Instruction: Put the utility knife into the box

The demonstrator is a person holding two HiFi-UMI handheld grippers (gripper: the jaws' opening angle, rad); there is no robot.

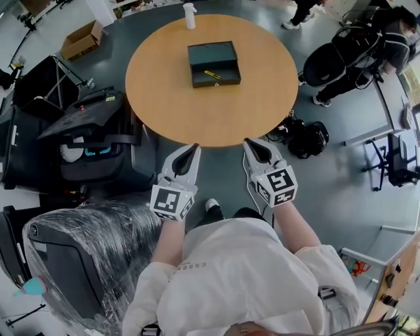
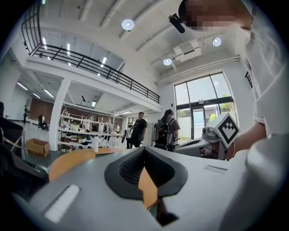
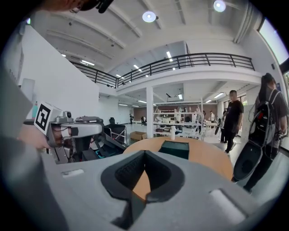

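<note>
An open dark box (image 1: 214, 63) sits on the far half of the round wooden table (image 1: 197, 115). Inside it lies the yellow utility knife (image 1: 212, 75). My left gripper (image 1: 195, 147) and right gripper (image 1: 248, 142) hover side by side at the table's near edge, well short of the box. Both are shut with nothing between the fingers. The right gripper view shows the box (image 3: 176, 149) ahead on the table (image 3: 212, 159), beyond the closed jaws (image 3: 144, 154). In the left gripper view, only the table's edge (image 2: 67, 163) appears past the closed jaws (image 2: 144, 151).
A white bottle (image 1: 189, 15) stands at the table's far edge. Black equipment cases (image 1: 98, 144) and a plastic-wrapped machine (image 1: 72, 262) crowd the left. A dark bag (image 1: 308, 138) lies on the floor to the right. A seated person (image 1: 357, 52) is at the far right, and a cardboard box (image 1: 82, 39) at the far left.
</note>
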